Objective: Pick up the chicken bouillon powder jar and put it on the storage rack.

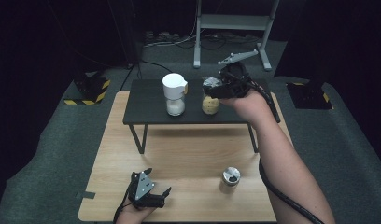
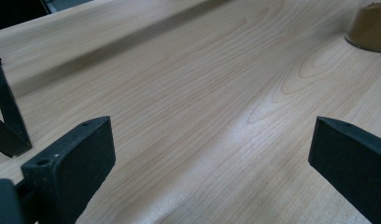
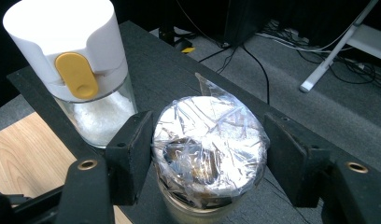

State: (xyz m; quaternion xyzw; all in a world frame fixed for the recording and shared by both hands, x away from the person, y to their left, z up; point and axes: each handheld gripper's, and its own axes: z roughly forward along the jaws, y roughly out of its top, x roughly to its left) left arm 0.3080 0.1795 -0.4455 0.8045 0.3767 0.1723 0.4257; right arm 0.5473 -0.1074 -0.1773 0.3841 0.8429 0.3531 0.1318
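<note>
Fingers of the right gripper (image 3: 205, 158) stand spread around the foil-capped jar (image 3: 208, 144), left one touching, right one just clear.

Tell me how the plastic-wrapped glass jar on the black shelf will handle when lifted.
The round glass jar with crinkled plastic wrap over its metal lid may slip, since the film looks slick. Its glass body seems breakable. The right tool brackets the lid with jaws apparently not quite closed, so a firm squeeze looks needed.
</note>
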